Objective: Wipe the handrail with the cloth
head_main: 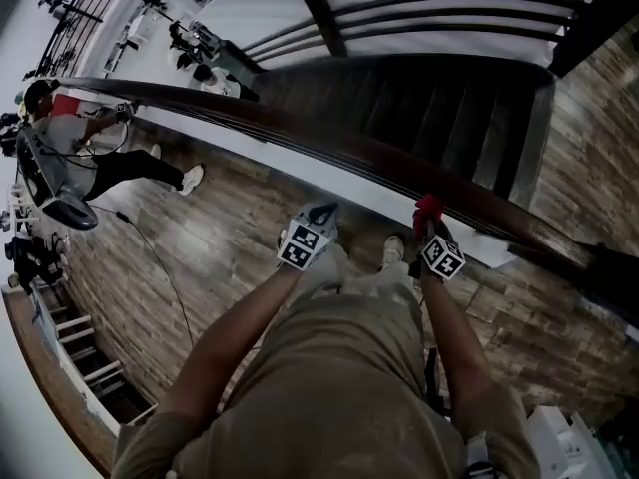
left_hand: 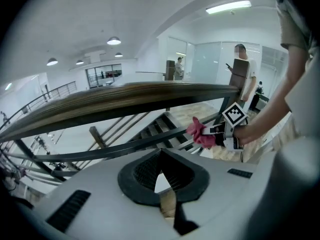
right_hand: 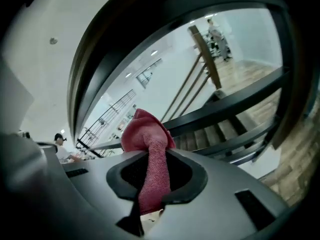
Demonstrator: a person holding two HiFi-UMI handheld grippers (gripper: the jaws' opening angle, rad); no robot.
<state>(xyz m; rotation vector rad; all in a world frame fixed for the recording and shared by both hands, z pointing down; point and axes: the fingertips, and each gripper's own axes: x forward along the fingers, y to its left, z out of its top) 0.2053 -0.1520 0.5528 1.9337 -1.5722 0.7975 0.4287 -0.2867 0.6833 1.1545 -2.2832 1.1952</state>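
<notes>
**A:** Handrail (head_main: 329,141) first, in the head view: how far along is the wiping?

**B:** Barely under way, I'd judge. The one rail runs from far left to near right, and no wiped stretch shows on it. The one red cloth (head_main: 427,207) sits at its near edge in the right gripper (head_main: 432,226). The left gripper (head_main: 318,216) hangs just left of it, off the rail.

**A:** And the left gripper view?

**B:** The left gripper (left_hand: 160,156) has its fingers pressed together on nothing. The handrail (left_hand: 125,96) passes above, and the cloth (left_hand: 201,133) shows far right.

**A:** Right gripper view?

**B:** The right gripper (right_hand: 150,159) has its fingers pinching the cloth (right_hand: 147,131), just under the handrail (right_hand: 82,84). Whether they touch, I cannot tell. Nearly the whole rail looks left to do.
</notes>
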